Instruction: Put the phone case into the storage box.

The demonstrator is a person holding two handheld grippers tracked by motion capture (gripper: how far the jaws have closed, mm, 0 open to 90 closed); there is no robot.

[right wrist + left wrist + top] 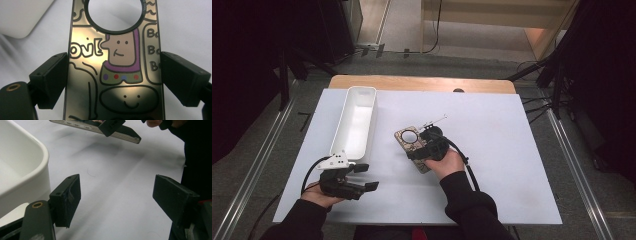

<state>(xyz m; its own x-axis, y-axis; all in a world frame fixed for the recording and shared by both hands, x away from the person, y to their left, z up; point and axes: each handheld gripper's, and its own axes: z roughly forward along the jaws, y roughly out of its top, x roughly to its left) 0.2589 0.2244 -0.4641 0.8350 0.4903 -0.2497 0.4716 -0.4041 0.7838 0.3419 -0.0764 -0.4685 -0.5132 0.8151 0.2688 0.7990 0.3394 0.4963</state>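
The right gripper (424,141) has its fingers (53,80) clamped on the two long edges of a phone case (115,65), a shiny one with cartoon drawings and a round camera hole. In the left gripper view the case (85,126) hangs clear above the white tabletop (492,150), just right of the long white tray (357,120). The left gripper (362,175) rests near the tray's close end, fingers (67,200) wide apart and empty. To carry the case well, keep the squeeze even and the case level, since its slick edges could slip, and lower it lengthwise into the tray.
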